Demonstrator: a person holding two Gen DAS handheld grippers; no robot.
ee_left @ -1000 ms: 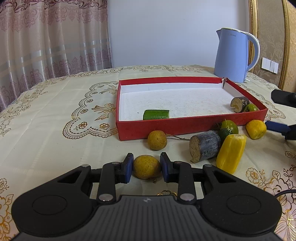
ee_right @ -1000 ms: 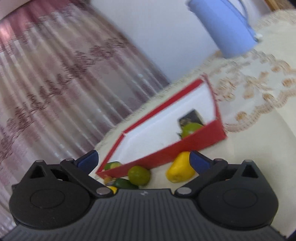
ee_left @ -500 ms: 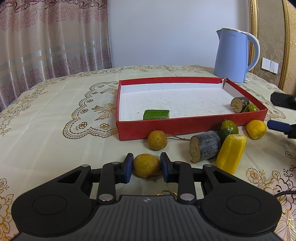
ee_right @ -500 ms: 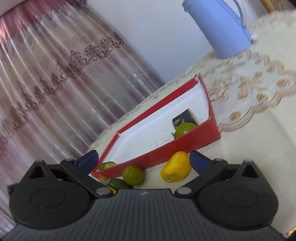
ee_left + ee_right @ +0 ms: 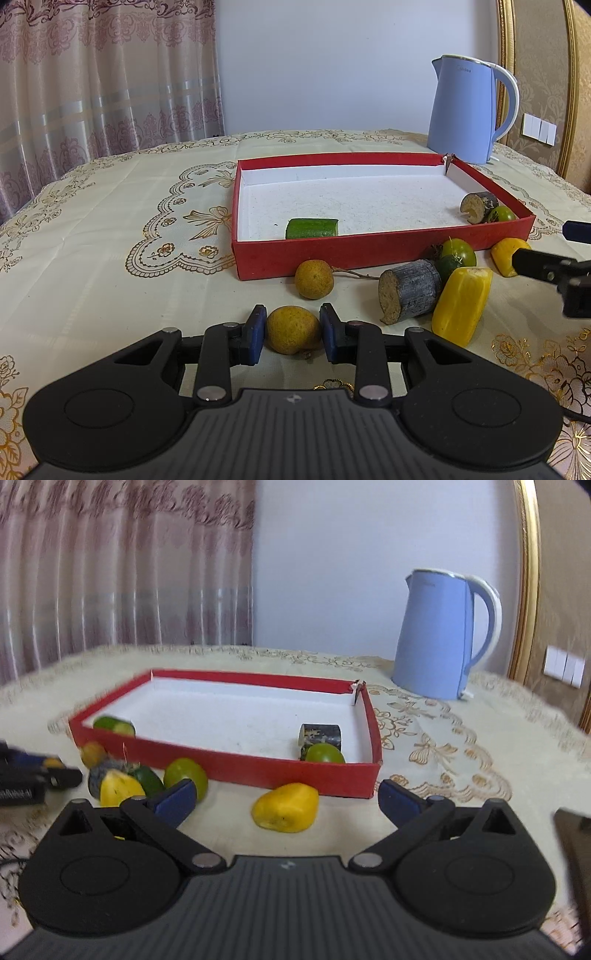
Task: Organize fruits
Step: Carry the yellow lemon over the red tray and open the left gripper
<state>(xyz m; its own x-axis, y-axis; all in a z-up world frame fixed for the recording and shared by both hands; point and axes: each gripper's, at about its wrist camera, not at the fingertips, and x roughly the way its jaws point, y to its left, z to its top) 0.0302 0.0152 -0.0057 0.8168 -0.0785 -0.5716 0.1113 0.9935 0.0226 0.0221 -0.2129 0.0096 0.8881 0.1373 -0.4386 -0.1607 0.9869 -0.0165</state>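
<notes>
My left gripper (image 5: 293, 334) is low over the tablecloth, shut on a round yellow-brown fruit (image 5: 293, 329). A second such fruit (image 5: 314, 278) with a stem lies just beyond it. The red tray (image 5: 369, 251) holds a cucumber piece (image 5: 312, 228), a dark cane chunk (image 5: 478, 206) and a green fruit (image 5: 502, 214). In front of the tray lie a grey cane chunk (image 5: 410, 291), a long yellow piece (image 5: 461, 304) and a green fruit (image 5: 458, 251). My right gripper (image 5: 288, 795) stands wide open, a short yellow piece (image 5: 286, 806) lying between its fingertips, untouched.
A blue kettle (image 5: 467, 110) stands behind the tray's far right corner. A curtain hangs behind the table on the left. The embroidered tablecloth (image 5: 110, 240) left of the tray carries nothing. A dark object (image 5: 572, 849) shows at the right edge of the right wrist view.
The right gripper has rolled upright and shifted, so the tray now looks level and the short yellow piece lies centred between its fingers. The left gripper and its fruit have not moved.
</notes>
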